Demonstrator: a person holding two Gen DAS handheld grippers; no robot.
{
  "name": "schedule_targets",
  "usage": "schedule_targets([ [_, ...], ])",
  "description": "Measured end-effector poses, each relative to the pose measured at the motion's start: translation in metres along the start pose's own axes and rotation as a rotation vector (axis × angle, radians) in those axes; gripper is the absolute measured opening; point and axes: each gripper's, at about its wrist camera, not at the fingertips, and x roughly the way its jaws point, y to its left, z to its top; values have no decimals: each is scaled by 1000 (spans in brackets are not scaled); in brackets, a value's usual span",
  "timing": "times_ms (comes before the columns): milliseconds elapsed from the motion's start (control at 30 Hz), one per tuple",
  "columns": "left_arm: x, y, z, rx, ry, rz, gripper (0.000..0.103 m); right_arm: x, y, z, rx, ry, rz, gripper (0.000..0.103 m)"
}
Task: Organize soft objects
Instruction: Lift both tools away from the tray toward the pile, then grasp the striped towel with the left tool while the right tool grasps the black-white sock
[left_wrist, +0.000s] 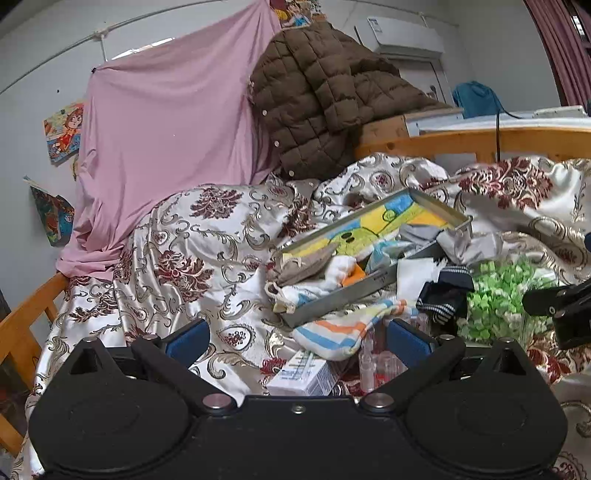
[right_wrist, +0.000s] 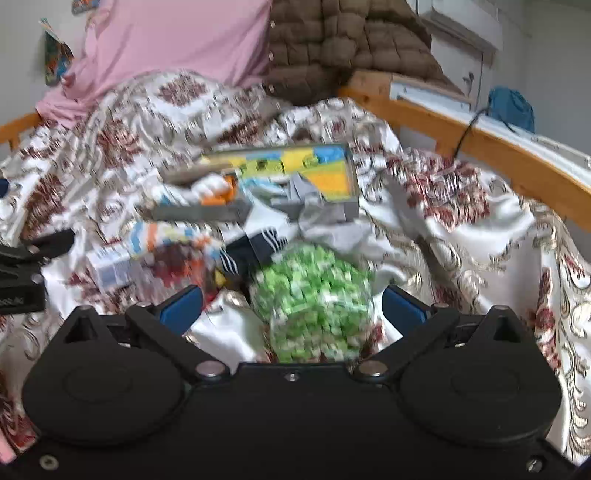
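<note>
Left gripper (left_wrist: 297, 341) jaws released over striped sock (left_wrist: 343, 332), right gripper (right_wrist: 291, 306) jaws released, green bag (right_wrist: 314, 295) between them

Your landmark is the metal tray (left_wrist: 373, 286), tilted on the bed, colourful lining showing. Inside it you've got a brown-grey sock (left_wrist: 303, 264) at the left end, a white-and-orange sock (left_wrist: 341, 269) beside it, and a grey cloth (left_wrist: 419, 232) toward the right end. A white sock (left_wrist: 295, 291) spills over the tray's left front rim. Just in front of the tray lies a striped sock (left_wrist: 343, 332), blue, orange and yellow bands, flat and crumpled. Right of that, near the tray's front right corner, a navy sock with white stripes (left_wrist: 445, 299), bunched.
</note>
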Motion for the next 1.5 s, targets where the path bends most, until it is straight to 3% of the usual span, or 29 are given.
schedule_targets([
  [733,14,-15,-3,97,92,-3,102,11,2,-11,0,71,6,102],
  [900,29,-12,-3,81,169,-47,102,15,6,-7,-18,66,18,102],
  [1067,51,-1,-5,4,270,-91,102,26,4,-2,-19,73,26,102],
  [1267,73,14,-3,-80,308,-155,102,42,17,6,-157,37,-9,102],
  [1500,102,15,4,-31,276,-218,102,65,37,9,-366,0,-15,102],
])
